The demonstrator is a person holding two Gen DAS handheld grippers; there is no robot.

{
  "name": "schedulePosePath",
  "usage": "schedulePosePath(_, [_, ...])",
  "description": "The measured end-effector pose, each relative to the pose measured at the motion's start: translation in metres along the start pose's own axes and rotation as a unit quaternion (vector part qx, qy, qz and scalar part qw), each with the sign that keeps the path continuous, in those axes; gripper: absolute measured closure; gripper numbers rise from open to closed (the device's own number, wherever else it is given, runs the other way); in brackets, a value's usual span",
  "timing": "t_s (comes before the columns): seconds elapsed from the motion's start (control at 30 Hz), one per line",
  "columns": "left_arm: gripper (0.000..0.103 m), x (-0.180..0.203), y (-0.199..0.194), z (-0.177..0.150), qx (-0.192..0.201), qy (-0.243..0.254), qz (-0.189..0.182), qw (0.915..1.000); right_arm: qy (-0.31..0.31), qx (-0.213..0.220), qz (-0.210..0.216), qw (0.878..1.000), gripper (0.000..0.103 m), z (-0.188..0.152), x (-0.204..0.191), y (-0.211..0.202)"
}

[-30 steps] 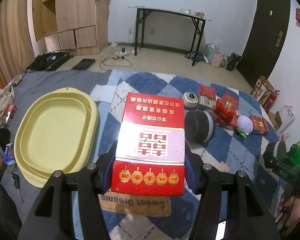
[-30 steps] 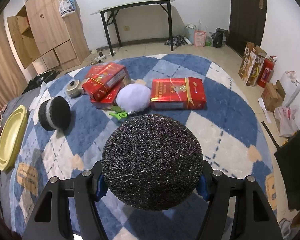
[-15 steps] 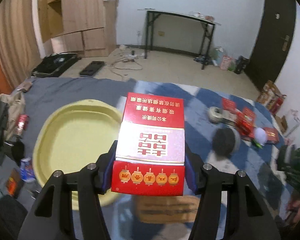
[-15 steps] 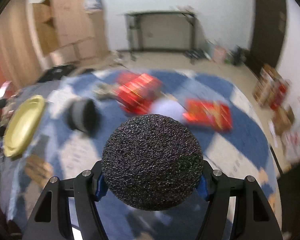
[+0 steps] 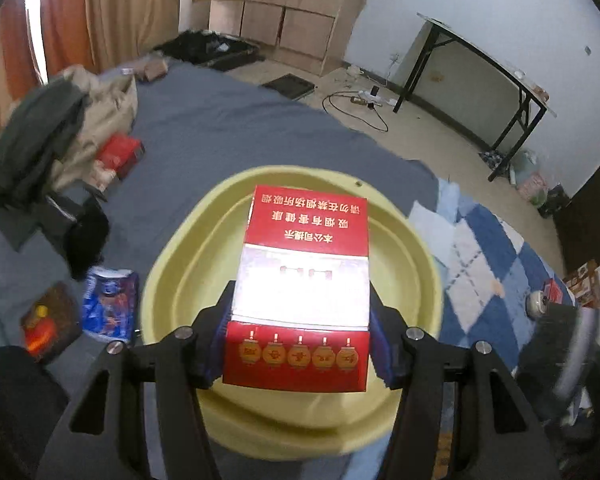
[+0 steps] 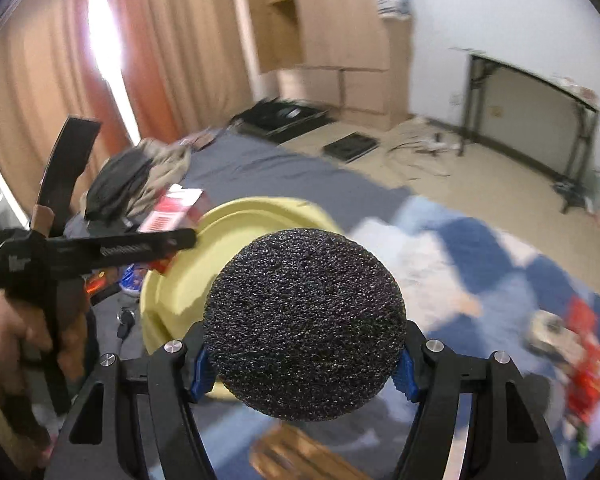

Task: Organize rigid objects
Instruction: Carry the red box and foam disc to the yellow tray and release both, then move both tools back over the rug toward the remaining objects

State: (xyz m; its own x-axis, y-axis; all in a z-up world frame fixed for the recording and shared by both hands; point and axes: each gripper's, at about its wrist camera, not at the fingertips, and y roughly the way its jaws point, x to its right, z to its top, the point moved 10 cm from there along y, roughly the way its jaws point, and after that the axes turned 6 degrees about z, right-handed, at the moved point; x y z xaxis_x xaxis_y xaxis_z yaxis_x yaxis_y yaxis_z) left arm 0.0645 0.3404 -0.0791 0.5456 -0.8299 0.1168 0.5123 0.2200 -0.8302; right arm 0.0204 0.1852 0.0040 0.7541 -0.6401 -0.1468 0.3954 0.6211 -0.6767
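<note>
A red box (image 5: pixel 306 264) with gold lanterns and white print sits clamped between the blue pads of my left gripper (image 5: pixel 300 344), hanging over the hollow of the yellow basin (image 5: pixel 172 264). A rough black foam ball (image 6: pixel 304 324) fills my right gripper (image 6: pixel 304 364), whose pads press its sides. In the right wrist view the yellow basin (image 6: pixel 180 292) lies just ahead and to the left. A hand (image 6: pixel 16 332) there holds the left gripper, and the red box (image 6: pixel 176 210) sticks out over the basin's far rim.
The basin rests on a grey bedspread beside a blue checked blanket (image 5: pixel 492 264). Clothes (image 5: pixel 52 128), a red pack (image 5: pixel 120 152) and a blue packet (image 5: pixel 108 308) lie left of it. Blurred red boxes (image 6: pixel 588 360) and a tape roll (image 6: pixel 548 332) lie far right.
Both grippers have swung left across the bed with their loads. The left one went from beside the basin to over it. The right view swept from the red boxes to the basin.
</note>
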Motion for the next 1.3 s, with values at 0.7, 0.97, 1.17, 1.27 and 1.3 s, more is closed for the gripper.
schedulePosePath(0.7, [0.044,-0.033,0.094,-0.028,-0.066,-0.02,0.028,0.9972,-0.103,-0.122,-0.016,0.987,0.035,-0.03,-0.044,0.198])
schedulePosePath(0.97, [0.013,-0.021,0.084,-0.021,-0.055,-0.022,0.026,0.9979,-0.103,-0.12,0.001,0.987,0.004,-0.024,-0.058,0.203])
schedulePosePath(1.17, [0.001,-0.008,0.016,0.018,0.015,-0.039,0.01,0.9991,-0.06,-0.068,-0.016,0.996,0.0,-0.005,-0.044,0.152])
schedulePosePath(1.27, [0.0,0.029,-0.022,0.031,0.051,-0.012,-0.003,0.9986,0.007,-0.035,-0.043,0.998,0.0,0.002,-0.004,0.095])
schedulePosePath(1.3, [0.0,0.042,-0.034,0.031,0.057,-0.003,-0.014,0.9983,0.022,-0.028,-0.053,0.998,0.0,0.0,0.008,0.078])
